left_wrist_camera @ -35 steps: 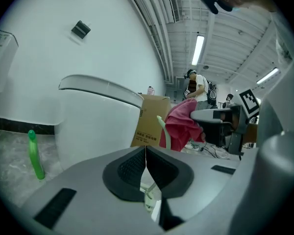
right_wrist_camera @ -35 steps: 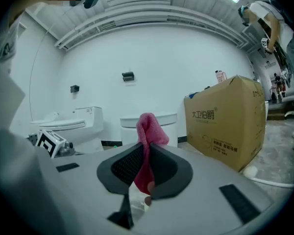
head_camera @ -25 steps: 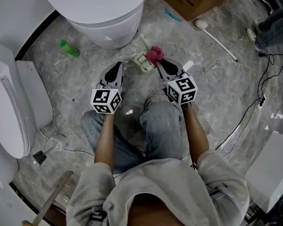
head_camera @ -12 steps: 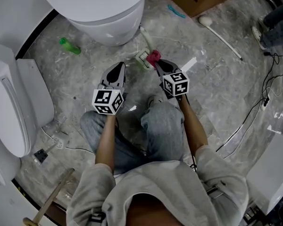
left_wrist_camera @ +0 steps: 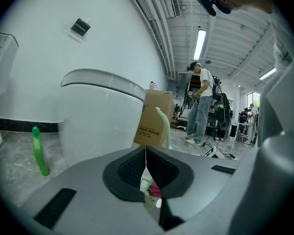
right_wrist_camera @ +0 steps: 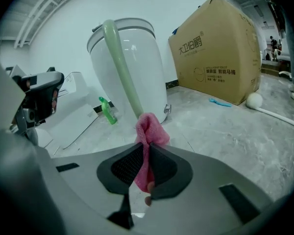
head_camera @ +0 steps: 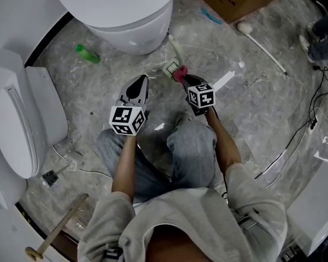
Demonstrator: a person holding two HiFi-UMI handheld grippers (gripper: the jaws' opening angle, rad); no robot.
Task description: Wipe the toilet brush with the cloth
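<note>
Low over a grey marbled floor, a person works two handheld grippers in front of a white ceramic toilet bowl. The bowl stands just ahead of both tools. A brown cardboard box sits farther ahead, to the right of the right gripper.

That gripper's jaws are clamped on a soft pink cloth, whose bunched top pokes up past the fingertips. The left gripper has its jaws pressed together on nothing. It hovers apart from the work, which lies ahead of it and to its right.

The pale green plastic toilet brush stands directly ahead of the right gripper. Its curved handle rises just behind the cloth from a whitish base on the floor near the jaw tips. Whether cloth and handle touch cannot be told. A small green plastic bottle lies ahead and to the left of the left gripper, beside the bowl.

The brush looks light and stiff, and its smooth handle is probably slippery, so it would likely tip or skid under a sideways push. It seems best steadied by the free left gripper on the upper handle. The cloth is limp and should fold round the stem as it runs along it.
</note>
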